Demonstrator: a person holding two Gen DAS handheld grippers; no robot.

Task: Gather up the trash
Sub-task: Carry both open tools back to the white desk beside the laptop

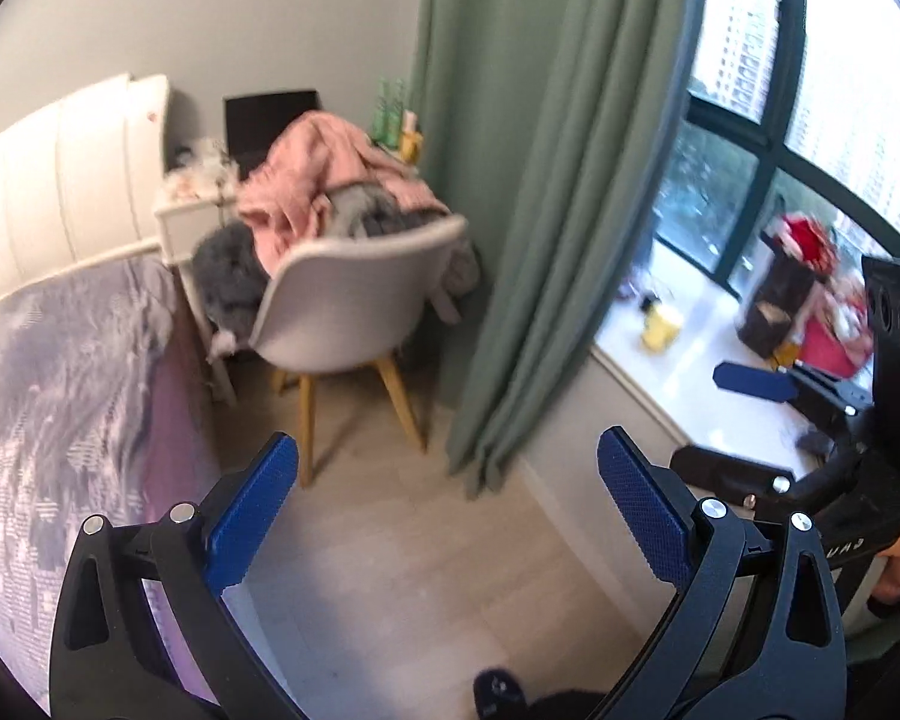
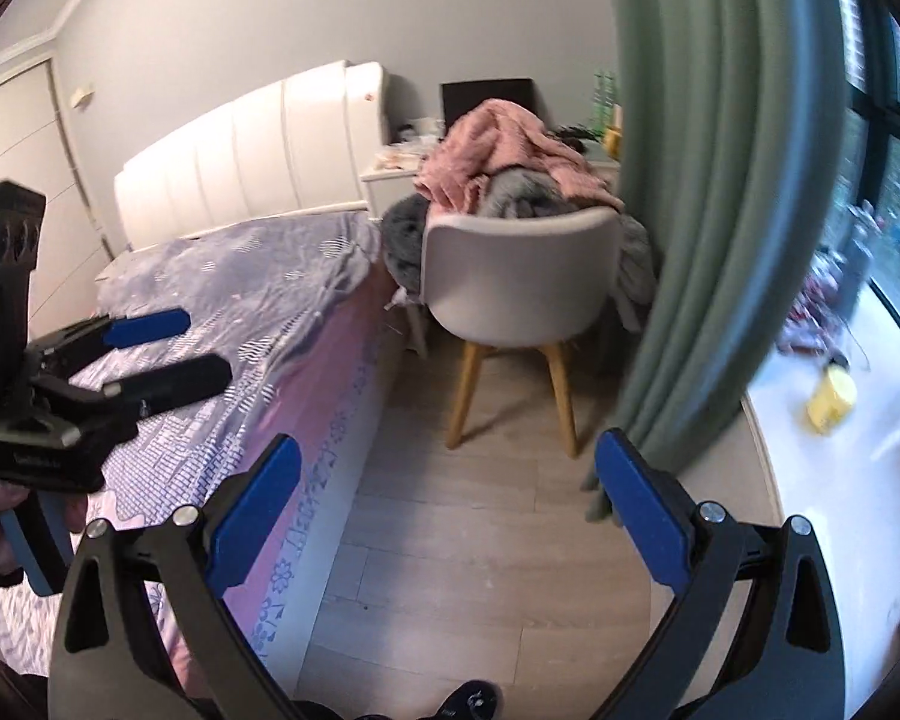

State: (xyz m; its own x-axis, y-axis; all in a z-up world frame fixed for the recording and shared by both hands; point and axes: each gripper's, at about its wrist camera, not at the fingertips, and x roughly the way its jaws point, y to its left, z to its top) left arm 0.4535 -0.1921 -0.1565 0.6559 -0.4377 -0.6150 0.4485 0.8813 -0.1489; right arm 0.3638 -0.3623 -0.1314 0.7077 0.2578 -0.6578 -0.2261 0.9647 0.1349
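1. My left gripper (image 1: pixel 447 471) has its jaws spread wide with nothing between them; they hang over bare wooden floor (image 1: pixel 390 552) and touch nothing.
2. My right gripper (image 2: pixel 447 471) is the same: jaws spread wide, empty, in the air above the floor between the bed (image 2: pixel 240 324) and the curtain (image 2: pixel 708 210).
3. In the left wrist view the right gripper shows at 3 o'clock, its blue pads parted, reaching over the white windowsill (image 1: pixel 678 372).
4. The likeliest trash I can see is a small yellow item (image 1: pixel 660 324) lying on the windowsill, at 2 o'clock from my left jaws. It is too blurred to tell its long axis or which way it points.
5. Further along the sill stands a cluster of dark and red items (image 1: pixel 804 300), against the window at 3 o'clock.
6. Straight ahead at 12 o'clock is a grey chair (image 1: pixel 354 306) on wooden legs, piled with a pink blanket (image 1: pixel 318 180) and grey clothes.
7. Behind the chair is a white tabletop (image 1: pixel 186 204) with clutter and green bottles (image 1: pixel 390 108), by the grey wall.
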